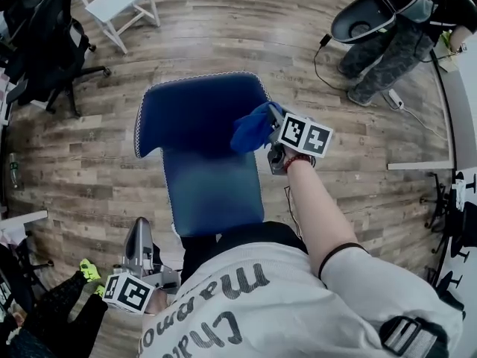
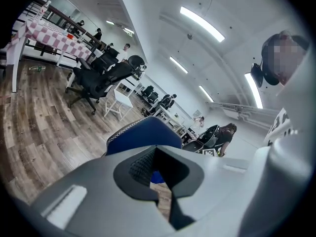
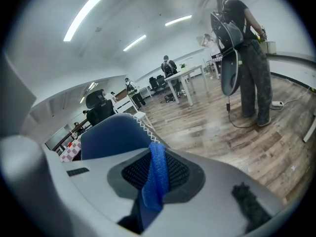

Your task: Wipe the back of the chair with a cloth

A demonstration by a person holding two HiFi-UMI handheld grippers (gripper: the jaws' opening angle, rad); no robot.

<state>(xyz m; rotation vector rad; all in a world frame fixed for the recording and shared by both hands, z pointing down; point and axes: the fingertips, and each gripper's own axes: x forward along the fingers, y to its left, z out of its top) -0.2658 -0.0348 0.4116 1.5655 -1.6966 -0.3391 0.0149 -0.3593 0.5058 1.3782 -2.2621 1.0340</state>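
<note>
A blue chair stands right in front of me in the head view, its back (image 1: 195, 109) on the far side and its seat (image 1: 212, 192) nearer. My right gripper (image 1: 270, 122) hovers at the right edge of the chair back, shut on a blue cloth (image 1: 252, 128) that bunches out over the back. In the right gripper view the cloth (image 3: 157, 177) hangs between the pads of the right gripper (image 3: 158, 181), with the chair back (image 3: 111, 135) just beyond. My left gripper (image 1: 139, 230) is low at my left side, shut and holding nothing. The left gripper (image 2: 159, 181) points toward the chair back (image 2: 143, 132).
A person (image 1: 387, 43) stands at the far right holding a black seat shell (image 1: 365, 17), with a cable and power strip (image 1: 393, 99) on the wood floor. A white stool (image 1: 119, 2) and a black office chair (image 1: 45, 47) stand at the far left.
</note>
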